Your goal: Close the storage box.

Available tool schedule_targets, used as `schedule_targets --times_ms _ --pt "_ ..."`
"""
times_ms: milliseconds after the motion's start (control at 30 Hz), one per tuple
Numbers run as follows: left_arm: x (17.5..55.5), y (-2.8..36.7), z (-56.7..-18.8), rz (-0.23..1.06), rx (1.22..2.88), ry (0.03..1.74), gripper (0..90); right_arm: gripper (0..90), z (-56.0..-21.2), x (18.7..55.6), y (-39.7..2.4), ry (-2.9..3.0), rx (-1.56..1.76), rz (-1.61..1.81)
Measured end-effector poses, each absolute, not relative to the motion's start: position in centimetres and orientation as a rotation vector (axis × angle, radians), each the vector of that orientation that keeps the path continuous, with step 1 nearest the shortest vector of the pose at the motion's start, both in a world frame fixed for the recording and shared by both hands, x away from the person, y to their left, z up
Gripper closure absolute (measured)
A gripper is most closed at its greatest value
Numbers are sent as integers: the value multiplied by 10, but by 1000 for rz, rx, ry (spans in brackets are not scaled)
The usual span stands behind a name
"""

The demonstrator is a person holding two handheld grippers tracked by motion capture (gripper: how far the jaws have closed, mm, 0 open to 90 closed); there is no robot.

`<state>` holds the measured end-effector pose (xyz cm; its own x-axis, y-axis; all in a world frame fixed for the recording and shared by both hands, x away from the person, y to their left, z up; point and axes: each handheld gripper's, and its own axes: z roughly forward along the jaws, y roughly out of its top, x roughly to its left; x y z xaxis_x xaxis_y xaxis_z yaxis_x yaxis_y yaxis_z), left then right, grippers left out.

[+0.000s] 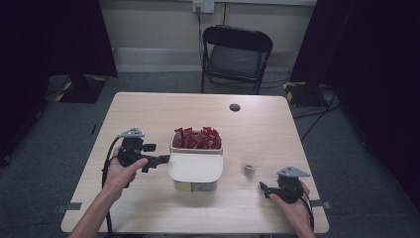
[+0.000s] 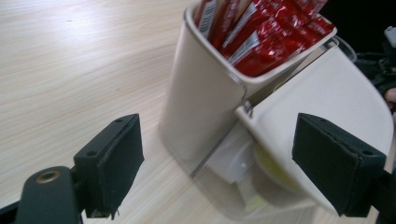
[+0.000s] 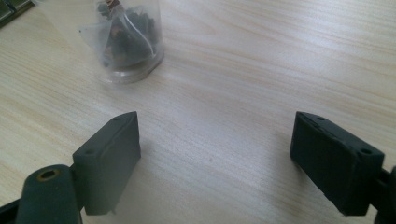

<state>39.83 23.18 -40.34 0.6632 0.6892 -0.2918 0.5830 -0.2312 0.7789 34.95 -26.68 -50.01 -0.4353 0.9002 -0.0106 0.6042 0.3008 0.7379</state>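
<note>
A cream plastic box (image 1: 196, 163) sits mid-table, its back section packed with red sachets (image 1: 197, 138), a hinged lid (image 1: 195, 167) over the front. It looks light, stiff and smooth, so the lid's edge seems the best hold. The left gripper (image 1: 163, 159) reaches its side, jaws spread and empty. The right gripper (image 1: 263, 188) rests apart near a clear cup (image 1: 250, 165), jaws spread.

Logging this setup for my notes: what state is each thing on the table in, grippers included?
Container: upright, back compartment full of red sachets.
Lid: lowered over the front compartment.
Clear cup: upright, dark contents inside.
Left gripper: open, at the lid's edge.
Right gripper: open, holding nothing.
</note>
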Motion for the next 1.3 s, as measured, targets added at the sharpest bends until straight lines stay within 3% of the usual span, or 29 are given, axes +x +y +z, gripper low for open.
schedule_targets --times_ms 600,967,1100,1233,1300 --pt "373 278 -430 247 1979 1133 158 157 -500 349 -267 2149 1341 939" --pt "359 299 -480 310 2085 1283 161 157 -500 349 -267 2148 1342 938" --pt "358 301 -488 355 2094 1293 155 157 -500 349 -267 2149 1342 938" --pt "361 302 -496 502 2099 1247 148 157 -500 349 -267 2149 1342 938" --pt "363 303 -501 519 2049 1259 83 157 -500 349 -267 2149 1342 938"
